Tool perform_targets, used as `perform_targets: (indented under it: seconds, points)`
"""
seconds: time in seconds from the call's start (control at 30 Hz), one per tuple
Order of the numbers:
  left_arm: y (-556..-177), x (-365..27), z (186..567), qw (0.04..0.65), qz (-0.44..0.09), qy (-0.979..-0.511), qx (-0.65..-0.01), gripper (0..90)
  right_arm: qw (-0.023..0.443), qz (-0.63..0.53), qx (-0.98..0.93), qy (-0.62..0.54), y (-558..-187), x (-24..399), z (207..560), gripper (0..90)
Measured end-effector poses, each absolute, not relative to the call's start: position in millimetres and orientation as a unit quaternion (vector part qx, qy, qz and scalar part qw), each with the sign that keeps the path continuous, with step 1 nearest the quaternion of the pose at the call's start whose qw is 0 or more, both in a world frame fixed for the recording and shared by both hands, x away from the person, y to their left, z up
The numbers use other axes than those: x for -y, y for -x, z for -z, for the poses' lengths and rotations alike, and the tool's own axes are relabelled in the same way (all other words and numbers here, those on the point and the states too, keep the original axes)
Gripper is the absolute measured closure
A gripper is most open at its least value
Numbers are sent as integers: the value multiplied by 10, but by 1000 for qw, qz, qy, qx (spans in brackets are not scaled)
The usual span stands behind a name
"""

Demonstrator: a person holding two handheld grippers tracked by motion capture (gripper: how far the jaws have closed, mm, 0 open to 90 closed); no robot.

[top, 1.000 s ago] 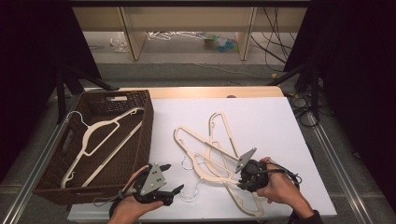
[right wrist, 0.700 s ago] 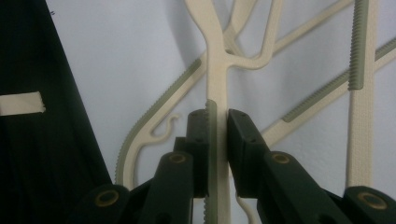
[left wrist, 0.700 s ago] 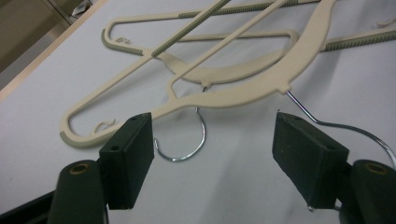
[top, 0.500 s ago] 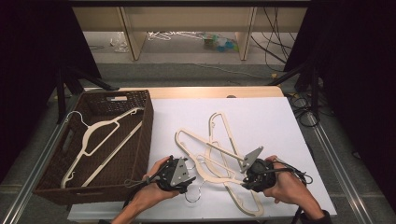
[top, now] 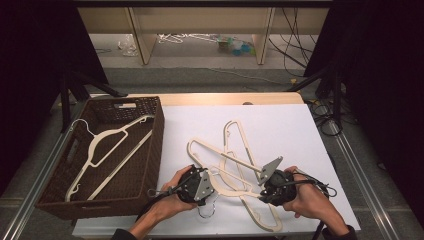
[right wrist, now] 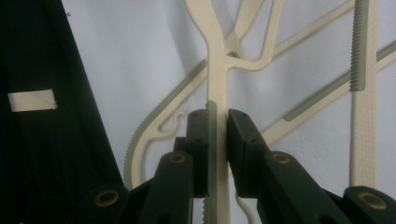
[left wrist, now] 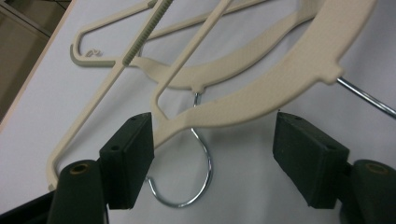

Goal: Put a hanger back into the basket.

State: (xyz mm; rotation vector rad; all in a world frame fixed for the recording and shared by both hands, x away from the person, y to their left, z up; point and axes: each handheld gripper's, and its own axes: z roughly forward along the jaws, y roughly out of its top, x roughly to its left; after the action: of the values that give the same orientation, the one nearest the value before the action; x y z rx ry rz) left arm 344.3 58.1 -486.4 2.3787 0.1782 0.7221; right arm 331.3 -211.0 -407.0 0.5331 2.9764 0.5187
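Several cream plastic hangers (top: pixel 235 165) lie tangled on the white table (top: pixel 280 125). My left gripper (top: pixel 211 186) is at the pile's front left, open. In the left gripper view its jaws (left wrist: pixel 212 135) straddle the shoulder of one hanger (left wrist: pixel 280 79) without touching it, and a chrome hook (left wrist: pixel 201 186) curls on the table below. My right gripper (top: pixel 265 190) is at the pile's front right. In the right gripper view it (right wrist: pixel 216 116) is shut on a hanger arm (right wrist: pixel 217 70) with a ribbed grey strip.
A dark wicker basket (top: pixel 160 135) stands at the table's left with one cream hanger (top: pixel 107 150) lying in it. The table's front edge runs just below both hands. Black stands and cables flank the table, and shelving stands beyond it.
My left gripper has moved right from beside the basket's front corner up to the hanger pile. The right gripper has stayed nearly still, shut on its hanger.
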Motion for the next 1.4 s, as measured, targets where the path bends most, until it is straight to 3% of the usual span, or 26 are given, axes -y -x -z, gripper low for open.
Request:
perform_targets:
  seconds: [0.2, 0.33, 0.47, 0.63, 1.07, 1.17, 1.27, 1.4]
  points:
    - [-3477, -555, 4851, 345, -268, -898, -50, 274, 31, -181, -968, -172, -3320, 2128, 4054, 792]
    - [-3483, -561, 4842, 358, -258, -898, -17, 352, 30, -185, -968, -170, -3330, 2144, 4061, 792]
    - [-3455, -541, 4826, 349, -260, -899, 49, 539, 24, -189, -967, -168, -3353, 2181, 4067, 792]
    - [-3425, -488, 4751, 320, -271, -901, 108, 630, 20, -191, -968, -162, -3366, 2211, 4077, 792]
    - [-3493, -419, 4460, 345, -250, -897, 113, 750, 6, -208, -962, -179, -3446, 2380, 4119, 821]
    - [-3512, -415, 4393, 354, -254, -894, 109, 774, 25, -226, -955, -192, -3453, 2417, 4050, 740]
    - [-3536, -408, 4317, 360, -260, -891, 98, 801, 58, -246, -944, -214, -3424, 2438, 3925, 593]
    - [-3576, -407, 4249, 363, -261, -891, 77, 814, 91, -279, -929, -224, -3365, 2421, 3772, 527]
